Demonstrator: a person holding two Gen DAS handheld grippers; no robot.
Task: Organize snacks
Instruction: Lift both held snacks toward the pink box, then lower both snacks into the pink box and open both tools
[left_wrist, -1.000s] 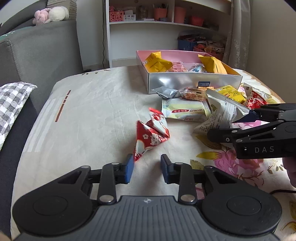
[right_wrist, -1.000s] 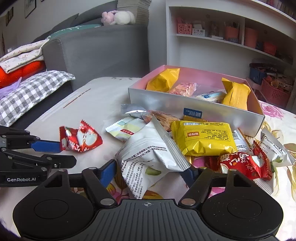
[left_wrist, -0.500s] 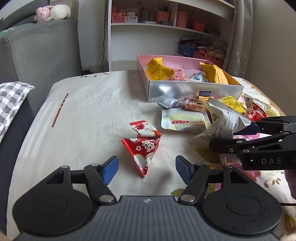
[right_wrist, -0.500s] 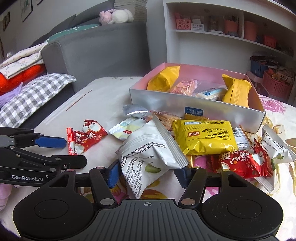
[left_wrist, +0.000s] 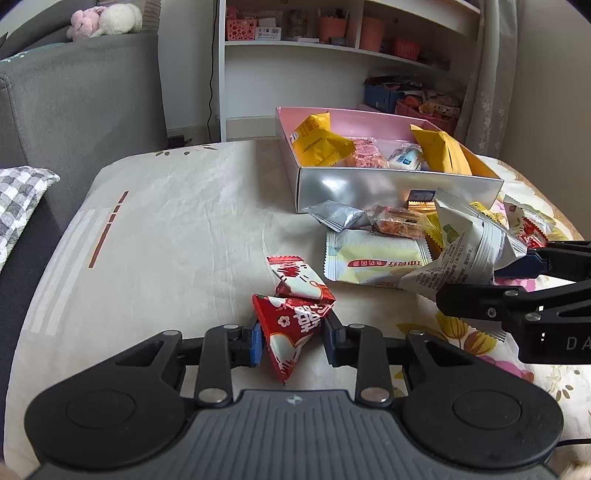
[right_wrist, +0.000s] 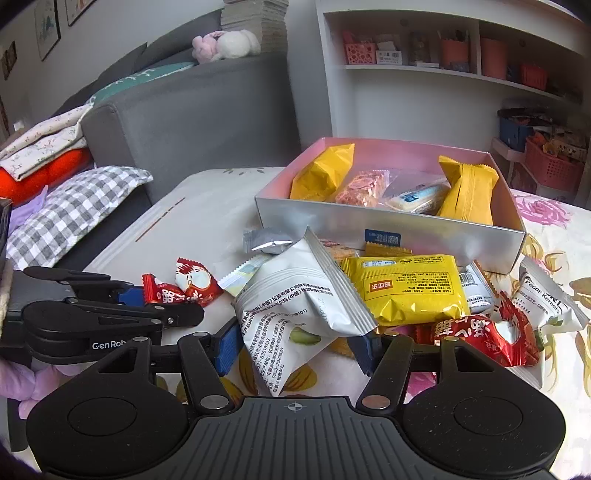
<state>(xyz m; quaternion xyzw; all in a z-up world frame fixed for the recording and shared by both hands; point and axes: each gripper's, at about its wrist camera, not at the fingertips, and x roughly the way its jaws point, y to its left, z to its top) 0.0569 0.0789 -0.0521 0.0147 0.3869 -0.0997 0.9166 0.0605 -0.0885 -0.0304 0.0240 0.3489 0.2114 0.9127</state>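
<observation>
A pair of joined red snack packets (left_wrist: 291, 321) lies on the cream cloth. My left gripper (left_wrist: 293, 341) is closing on the nearer one, and both blue pads touch its sides. In the right wrist view the same left gripper (right_wrist: 162, 304) sits at the left, with the red packets (right_wrist: 184, 284) at its tips. My right gripper (right_wrist: 295, 347) is shut on a white snack bag (right_wrist: 291, 306), and it shows at the right edge of the left wrist view (left_wrist: 480, 284). The pink-lined silver box (left_wrist: 399, 184) behind holds yellow packs and small wrapped snacks.
Loose snacks lie in front of the box (right_wrist: 388, 229): a yellow pack (right_wrist: 406, 288), a red packet (right_wrist: 480, 336), a pecan bag (right_wrist: 546, 299), a pale green packet (left_wrist: 373, 258), a silver sachet (left_wrist: 336, 216). A grey sofa (left_wrist: 74, 110) and a checked cushion (right_wrist: 74, 218) lie left.
The left jaws opened wide and the red packets dropped flat onto the cloth; then the jaws closed around the nearer packet. The right gripper and its white bag stayed put.
</observation>
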